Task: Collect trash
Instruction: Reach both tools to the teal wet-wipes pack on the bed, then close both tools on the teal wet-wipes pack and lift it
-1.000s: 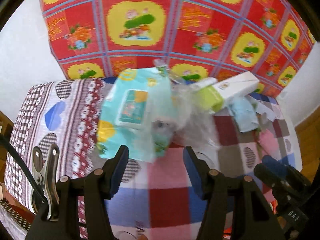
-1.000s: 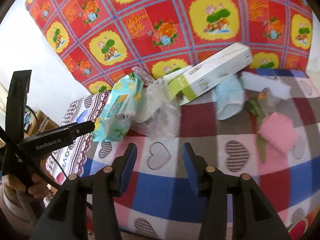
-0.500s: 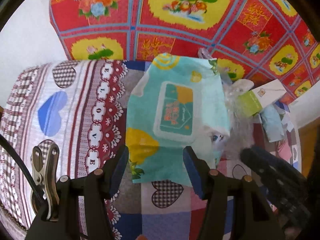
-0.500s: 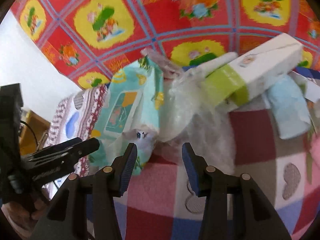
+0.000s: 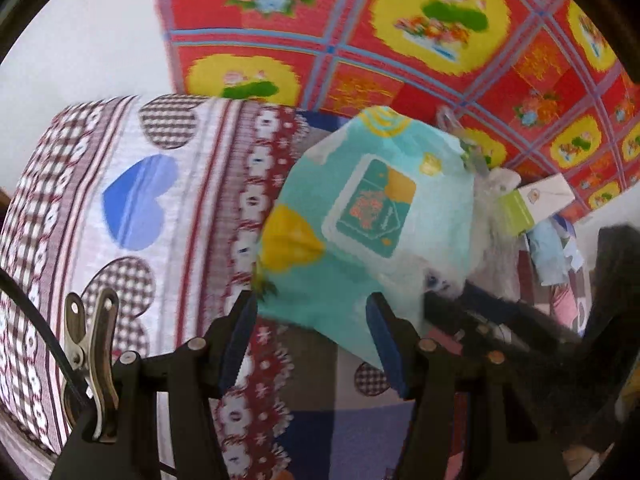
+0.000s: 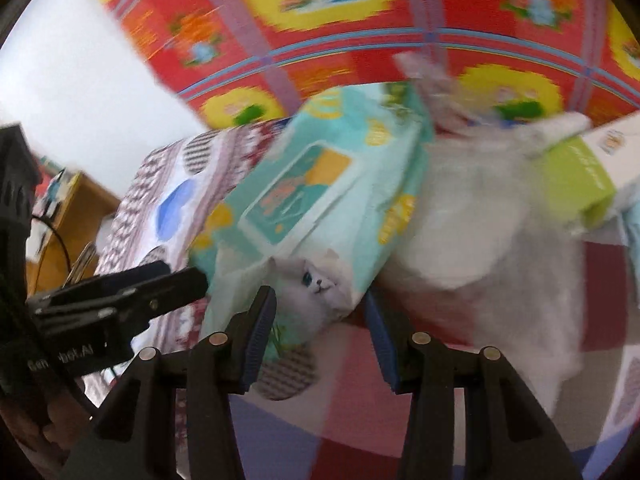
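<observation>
We are closing in on the teal wipes pack (image 5: 372,232) lying on the checked bed (image 5: 132,208). Left gripper (image 5: 312,340) and right gripper (image 6: 320,336) stand half open, holding nothing; next we straddle the pack's near edge and squeeze.

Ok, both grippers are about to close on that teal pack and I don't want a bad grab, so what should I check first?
1. Left gripper open: ok.
2. Right gripper open: ok.
3. Teal plastic wipes pack with a white flip lid lined up between the left fingers: ok, near edge at the tips.
4. Pack's cat-printed corner between the right fingers: ok.
5. Crumpled clear plastic bag clear of the pack: not ok, it lies against it.
6. Pads touching the pack: cannot tell, blurred.
</observation>
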The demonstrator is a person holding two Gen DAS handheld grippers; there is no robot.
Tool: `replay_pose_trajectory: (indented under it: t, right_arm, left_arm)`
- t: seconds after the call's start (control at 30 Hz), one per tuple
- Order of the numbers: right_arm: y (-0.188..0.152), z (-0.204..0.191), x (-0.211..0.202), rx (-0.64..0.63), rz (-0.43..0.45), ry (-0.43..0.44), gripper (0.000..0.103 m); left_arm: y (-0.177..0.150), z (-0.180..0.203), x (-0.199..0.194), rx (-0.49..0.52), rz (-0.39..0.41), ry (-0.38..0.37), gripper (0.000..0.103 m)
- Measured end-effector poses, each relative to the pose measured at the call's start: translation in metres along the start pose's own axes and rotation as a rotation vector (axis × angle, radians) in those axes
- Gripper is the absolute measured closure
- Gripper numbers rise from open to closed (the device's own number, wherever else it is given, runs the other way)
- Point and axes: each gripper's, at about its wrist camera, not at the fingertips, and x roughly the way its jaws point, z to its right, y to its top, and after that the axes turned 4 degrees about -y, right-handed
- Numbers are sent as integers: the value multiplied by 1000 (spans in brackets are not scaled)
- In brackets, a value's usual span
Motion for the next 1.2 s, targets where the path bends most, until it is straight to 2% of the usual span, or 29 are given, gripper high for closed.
replay_pose_trajectory:
  t: [0.13, 0.23, 0.43, 0.53, 0.57, 0.63, 0.73, 0.93, 1.0, 1.03, 1.2]
  right_arm:
    - [-5, -25, 8, -52, -46, 71, 55]
    - [-11, -33, 2, -108, -54, 71, 55]
    - [-7, -20, -32, -187, -7, -10, 55]
    - [16, -10, -41, -205, 48, -116, 55]
    - [23, -7, -40, -211, 55, -141, 55]
    - [40, -2, -32, -233, 55, -178, 55]
    - [61, 0, -20, -275, 60, -222, 55]
    - [96, 0, 5, -332, 44, -255, 55]
    - [104, 1, 16, -355, 25, -266, 51]
    - [107, 2, 20, -365, 18, -273, 46]
    - [114, 6, 47, -316, -88, -182, 46]
  left_arm:
    - [-5, -19, -12, -57, 14, 9, 43]
    - [-7, -35, -16, -111, 15, 11, 43]
    - [-3, -46, -18, -156, 19, 1, 41]
    - [2, -44, -14, -175, 16, -24, 33]
    - [4, -42, -12, -185, 19, -21, 32]
    - [8, -38, -5, -196, 22, 8, 32]
    - [14, -35, 3, -219, 22, 3, 32]
    - [20, -32, 9, -231, 36, 5, 32]
    - [21, -33, 9, -239, 35, -4, 32]
    - [22, -33, 10, -240, 34, -5, 32]
    - [25, -36, 9, -249, 33, -16, 31]
